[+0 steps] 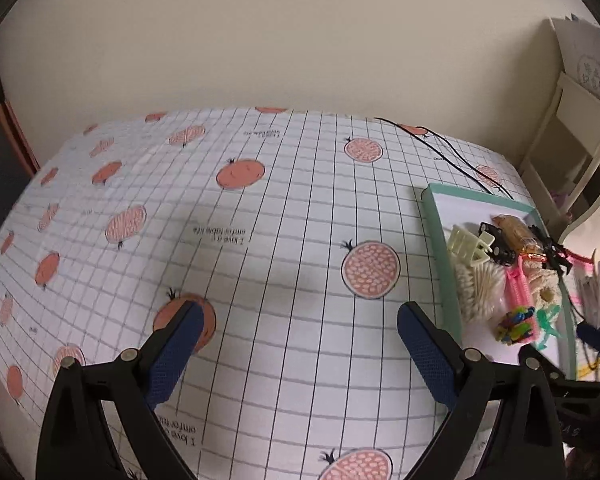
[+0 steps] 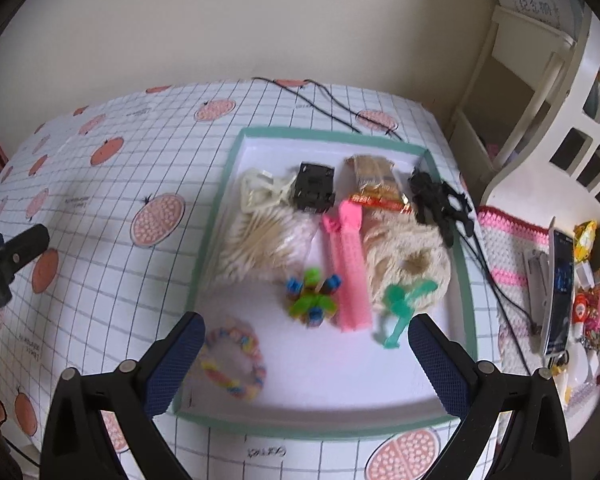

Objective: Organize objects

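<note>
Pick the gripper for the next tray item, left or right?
Right. The right gripper hangs open directly over the tray, beside the bead bracelet. The left gripper is open over bare tablecloth, off to the tray's side.

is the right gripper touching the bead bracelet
Apart. The right wrist view shows the right gripper open and empty above the tray; the bracelet lies flat beside its left finger.

Left: my left gripper [image 1: 298, 354] has bare counter [image 1: 284, 208] from 9 to 1 o'clock | tray [image 1: 440, 240] wall blocks at 2 o'clock | Right: tray floor free at 12 o'clock close in; bead bracelet [image 2: 236, 360] at 10, green clip [image 2: 400, 312] at 1, black cable [image 2: 496, 280] at 2.
</note>
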A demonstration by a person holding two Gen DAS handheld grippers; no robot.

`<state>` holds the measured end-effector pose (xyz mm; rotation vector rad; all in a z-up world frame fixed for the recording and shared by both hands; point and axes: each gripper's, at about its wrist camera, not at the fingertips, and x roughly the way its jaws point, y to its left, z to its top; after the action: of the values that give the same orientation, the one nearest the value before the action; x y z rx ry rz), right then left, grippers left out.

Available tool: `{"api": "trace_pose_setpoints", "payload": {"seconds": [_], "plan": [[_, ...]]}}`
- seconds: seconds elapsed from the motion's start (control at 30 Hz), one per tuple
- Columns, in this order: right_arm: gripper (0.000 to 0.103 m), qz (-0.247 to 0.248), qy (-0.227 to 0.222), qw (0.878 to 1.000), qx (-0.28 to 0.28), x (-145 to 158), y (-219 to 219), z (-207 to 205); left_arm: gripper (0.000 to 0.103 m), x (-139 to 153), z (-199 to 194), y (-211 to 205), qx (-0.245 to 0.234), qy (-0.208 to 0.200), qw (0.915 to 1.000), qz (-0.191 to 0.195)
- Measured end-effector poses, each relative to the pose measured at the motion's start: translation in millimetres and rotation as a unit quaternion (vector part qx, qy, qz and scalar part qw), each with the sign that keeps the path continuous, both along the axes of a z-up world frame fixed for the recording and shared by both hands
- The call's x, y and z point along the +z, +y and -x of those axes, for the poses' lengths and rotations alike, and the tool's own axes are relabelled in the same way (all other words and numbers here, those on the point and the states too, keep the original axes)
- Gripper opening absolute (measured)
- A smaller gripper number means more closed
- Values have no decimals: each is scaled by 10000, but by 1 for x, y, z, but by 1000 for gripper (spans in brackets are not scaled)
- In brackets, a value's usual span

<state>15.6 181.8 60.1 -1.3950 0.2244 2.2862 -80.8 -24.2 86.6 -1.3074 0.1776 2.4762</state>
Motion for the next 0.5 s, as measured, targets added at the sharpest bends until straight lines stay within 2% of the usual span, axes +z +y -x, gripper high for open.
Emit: {"api": "trace_pose_setpoints", "payload": {"seconds": [0.23,0.33,0.5], "plan": [[103,112,70,9999,-47,-2,-14,-19,98,-16,-11,-29,160,-640,9971,-390],[103,276,108,9995,-105,-4,-19,-29,98,-26,-20,-33,154,-843,9958,-318],[103,268,59,9995,-137,-13,-29,-39,98,-46,-42,-32,-26,-1197,9927,-124]]}}
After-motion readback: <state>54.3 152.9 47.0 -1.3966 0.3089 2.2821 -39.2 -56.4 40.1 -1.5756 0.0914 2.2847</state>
